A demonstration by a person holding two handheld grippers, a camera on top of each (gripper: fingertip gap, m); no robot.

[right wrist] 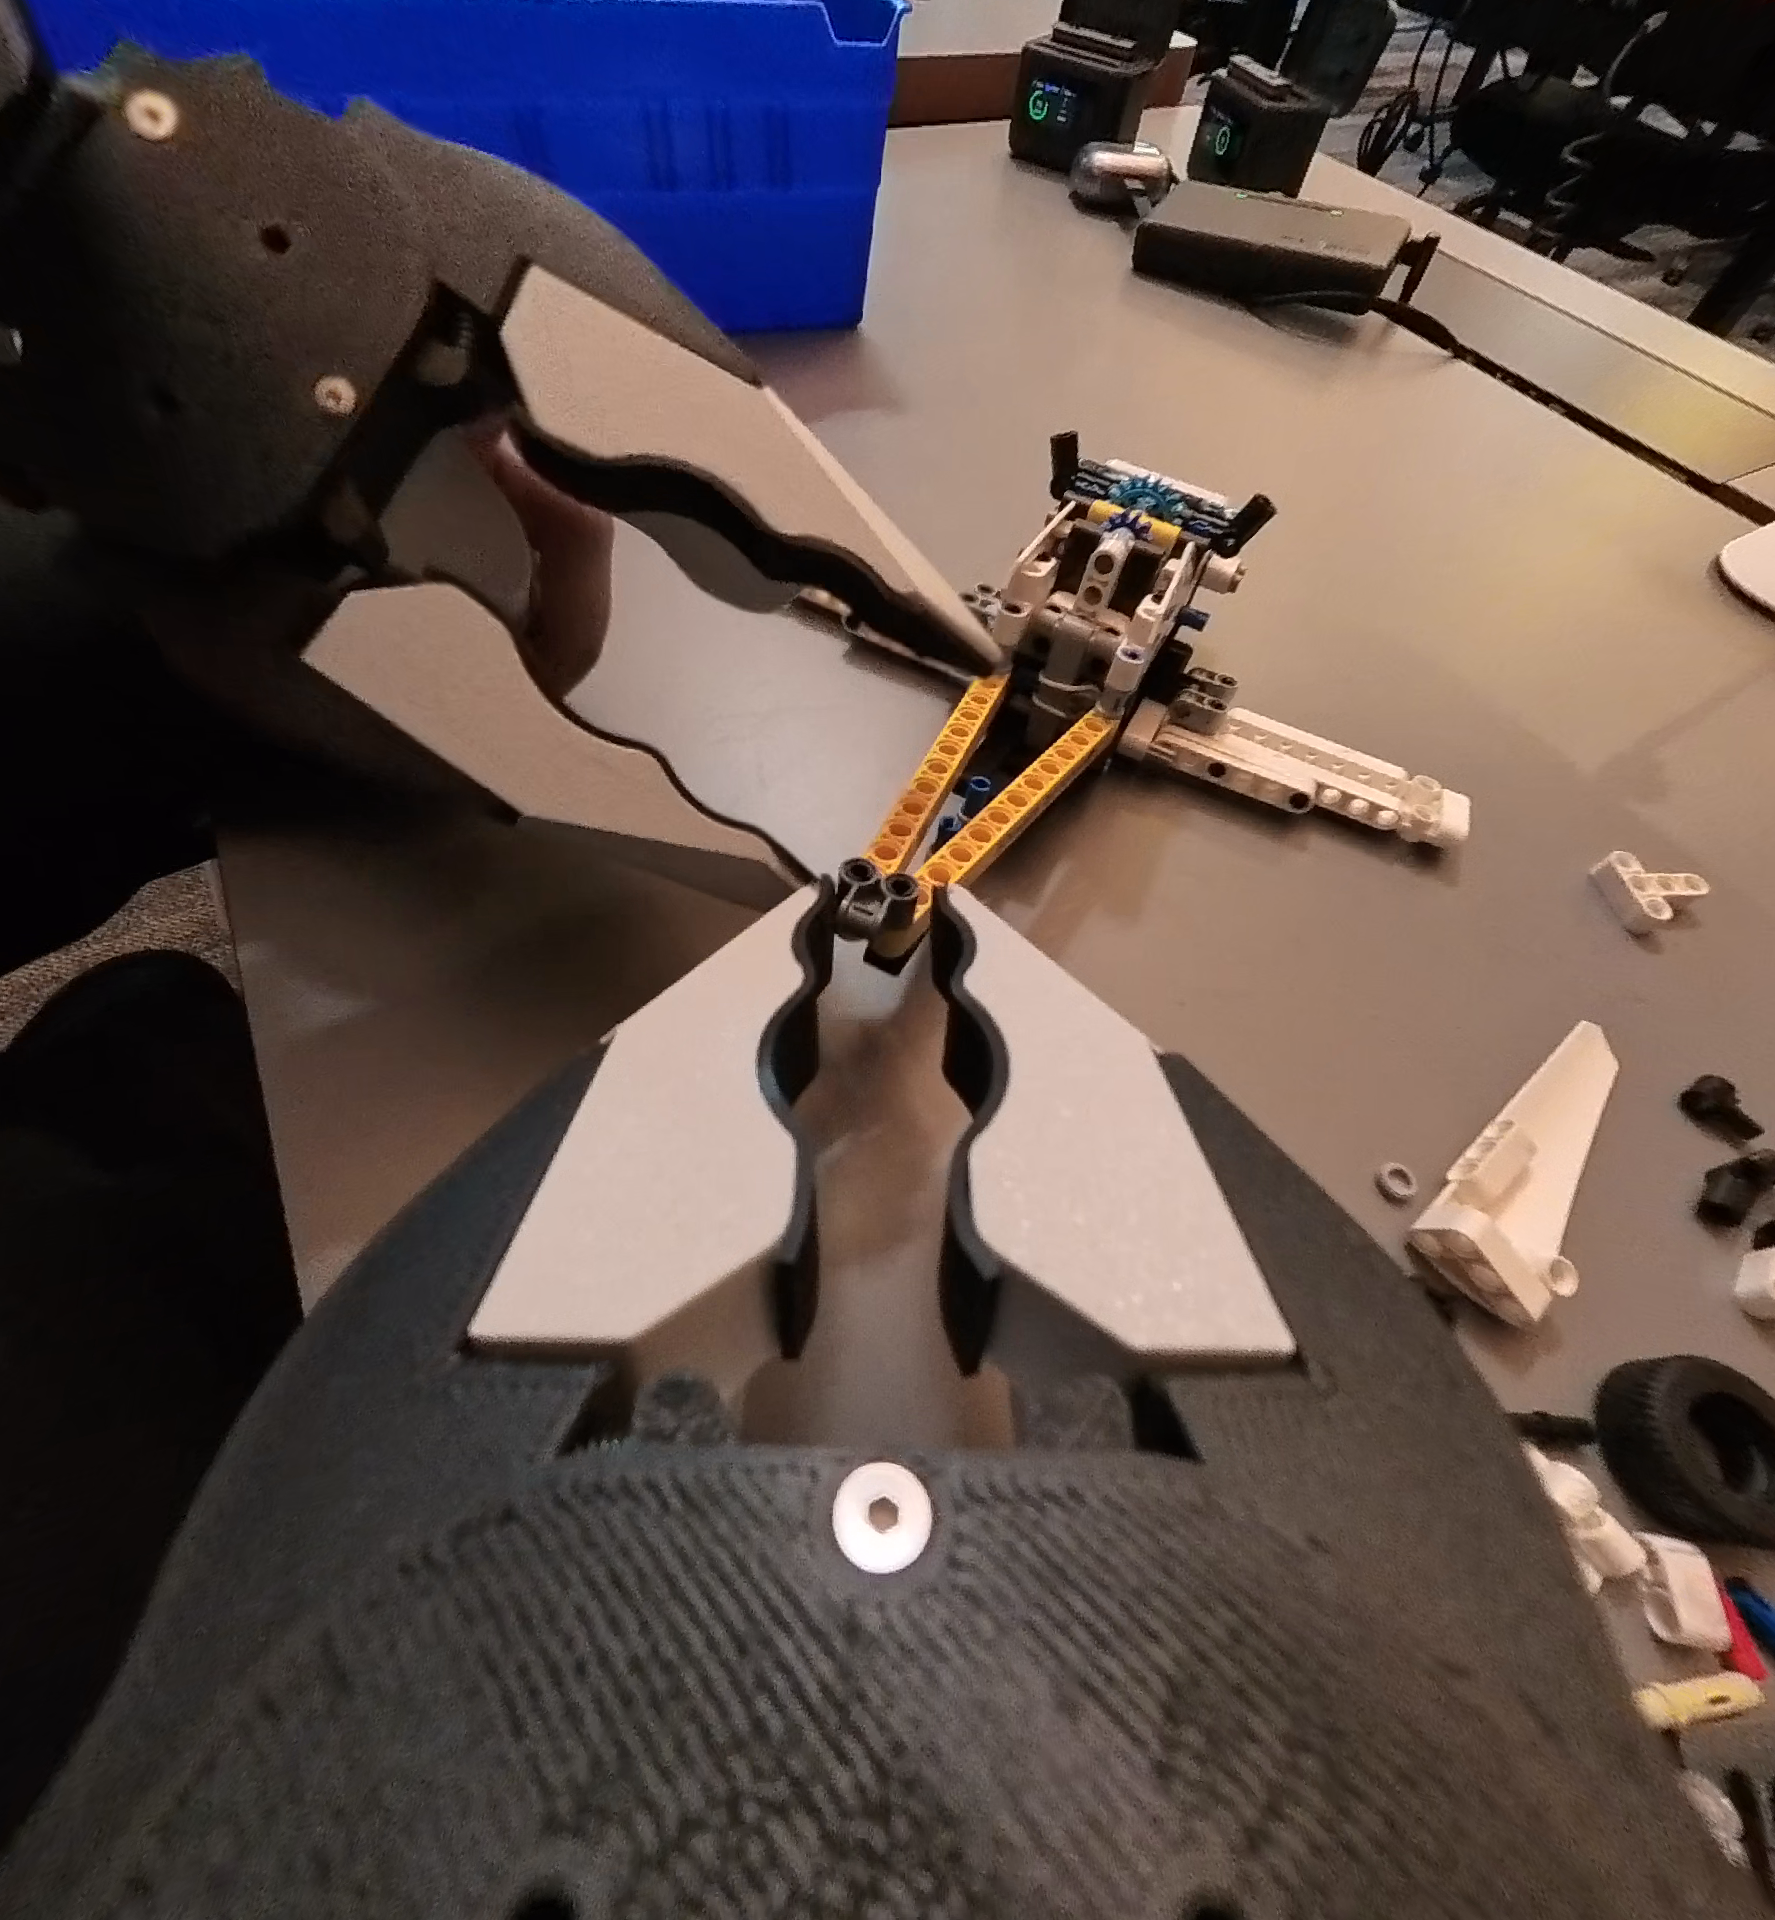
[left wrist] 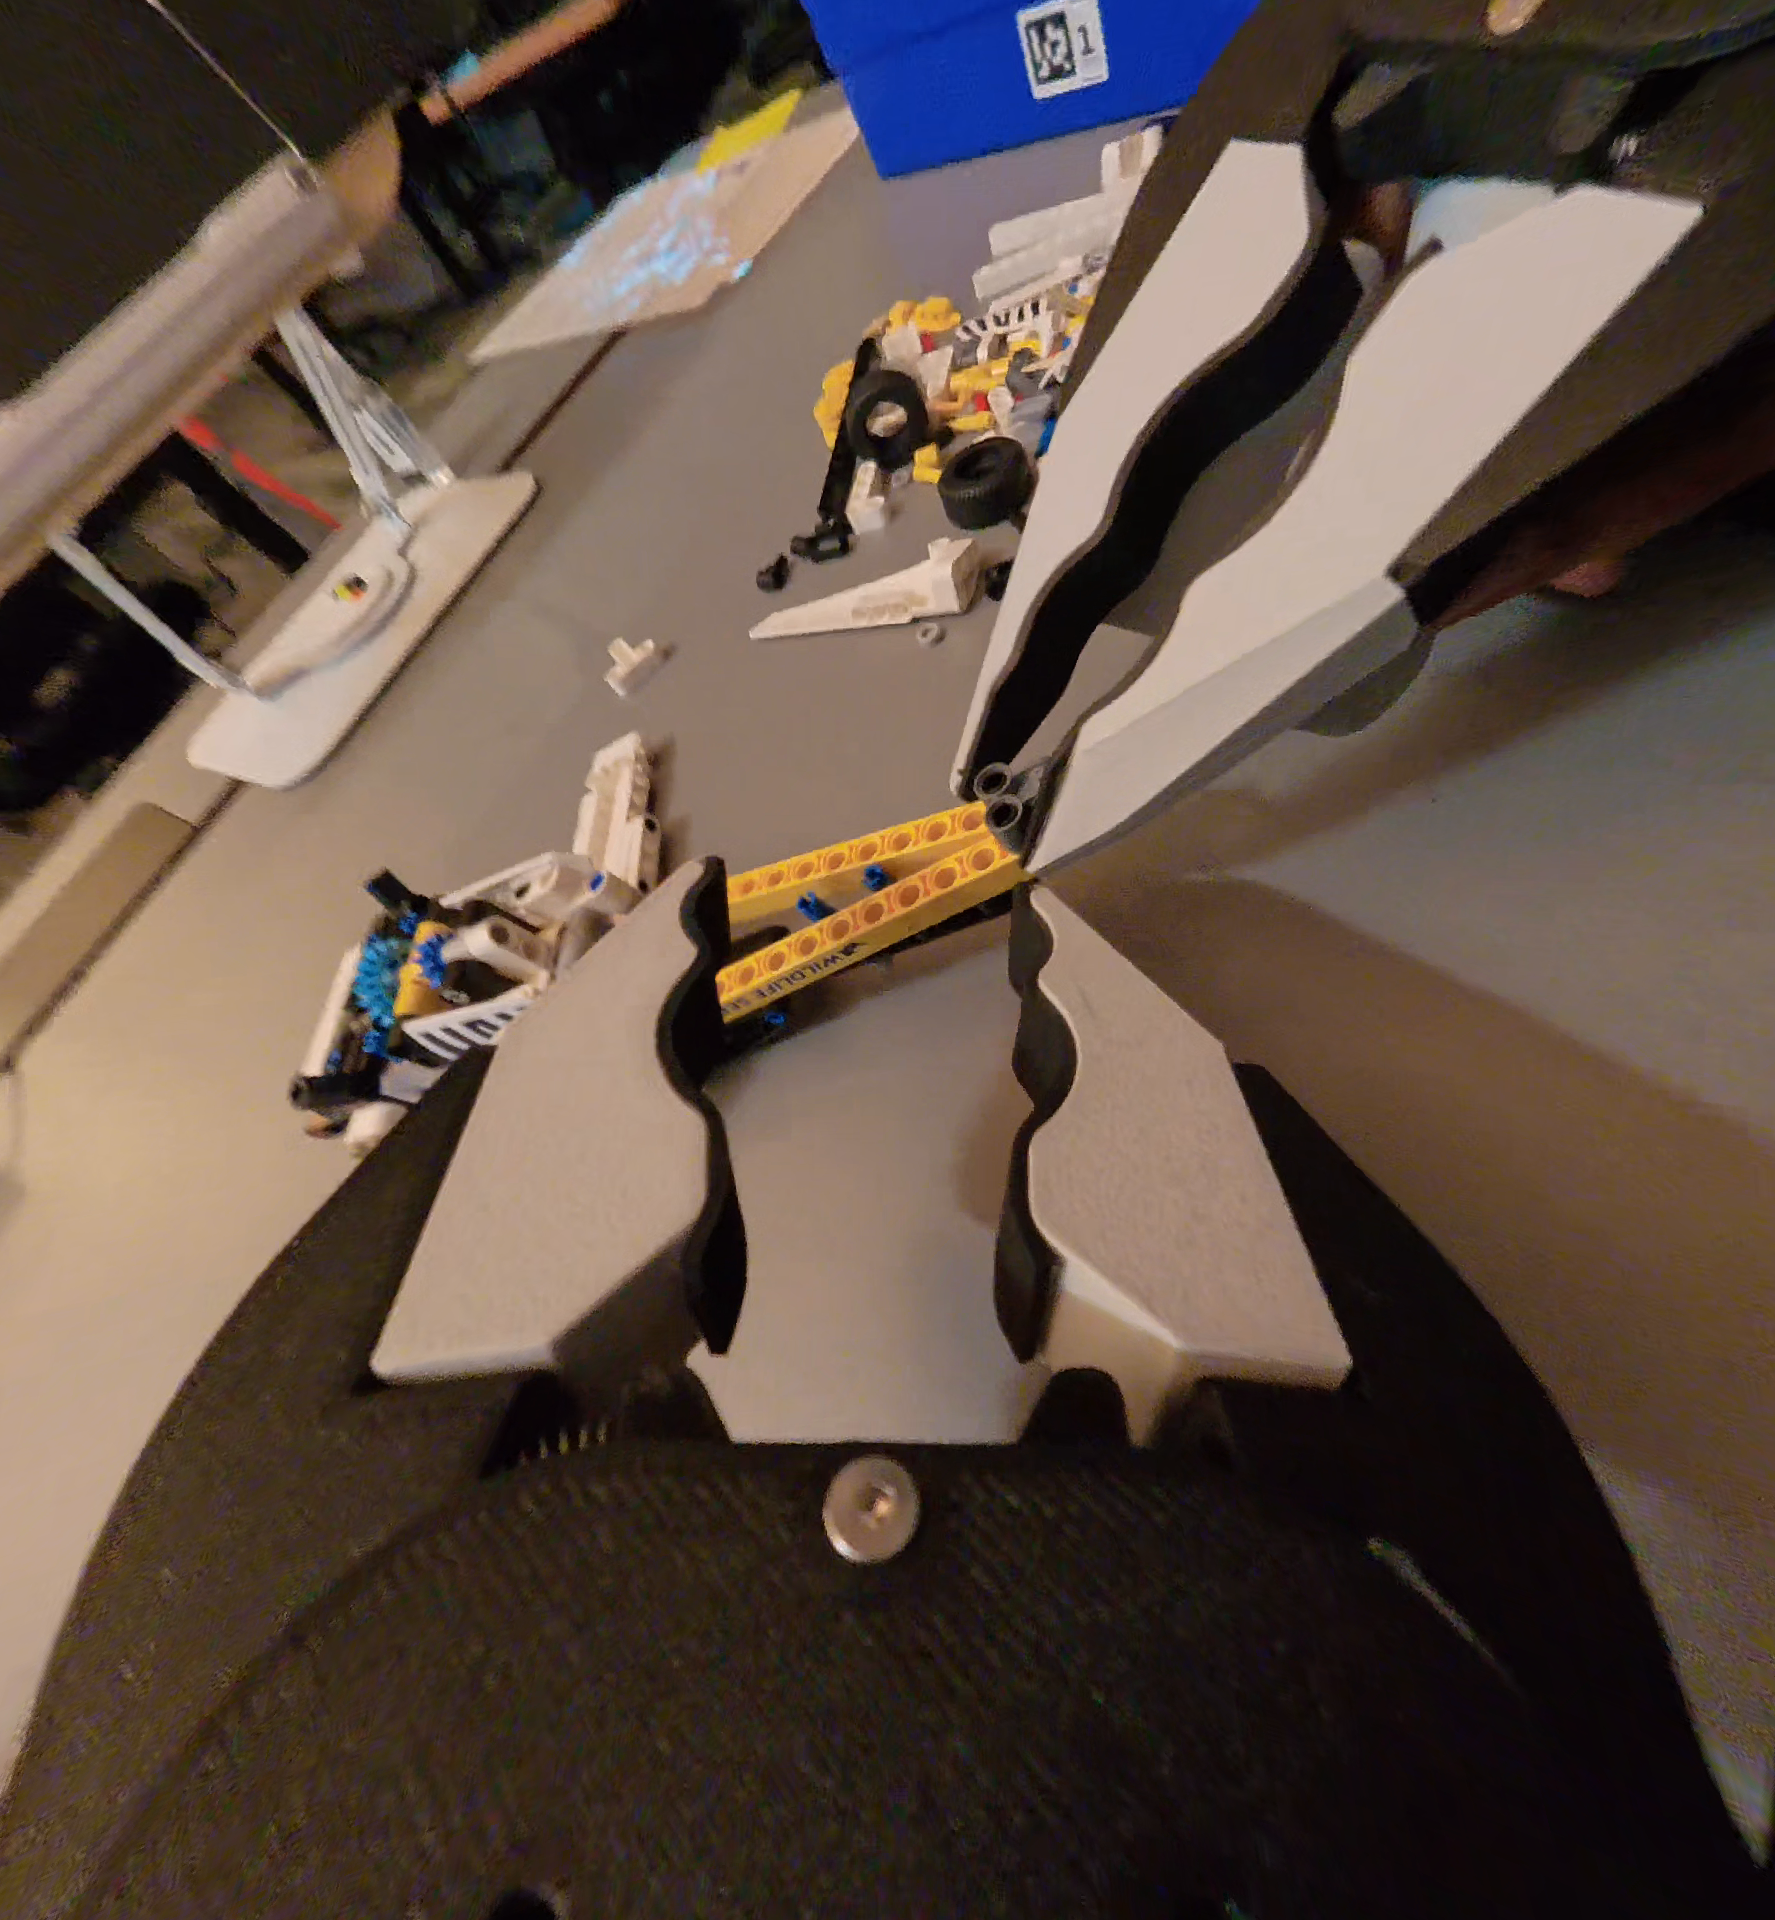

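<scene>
A white, grey and black brick model [right wrist: 1101, 603] lies on the grey table [right wrist: 1382, 520], with two long yellow holed beams [right wrist: 1018, 800] reaching toward me and joined at their near end by a dark grey connector [right wrist: 875, 902]. My right gripper [right wrist: 885, 914] is shut on that connector and the beam end; it also shows in the left wrist view [left wrist: 1008, 800]. My left gripper [left wrist: 862, 894] is open, its fingers standing astride the yellow beams [left wrist: 893, 842] without pressing on them. It also enters the right wrist view from the upper left [right wrist: 898, 769].
A blue bin [right wrist: 654, 135] stands at the back. A pile of loose bricks and tyres [left wrist: 945, 395] lies beyond, with a white wedge piece [right wrist: 1517, 1174] and a black tyre [right wrist: 1709, 1455] at the right. A silver stand base [left wrist: 343, 644] is at the left. Black devices [right wrist: 1267, 244] sit far back. Only a small space, under 4 cm, lies between the two pairs of fingers.
</scene>
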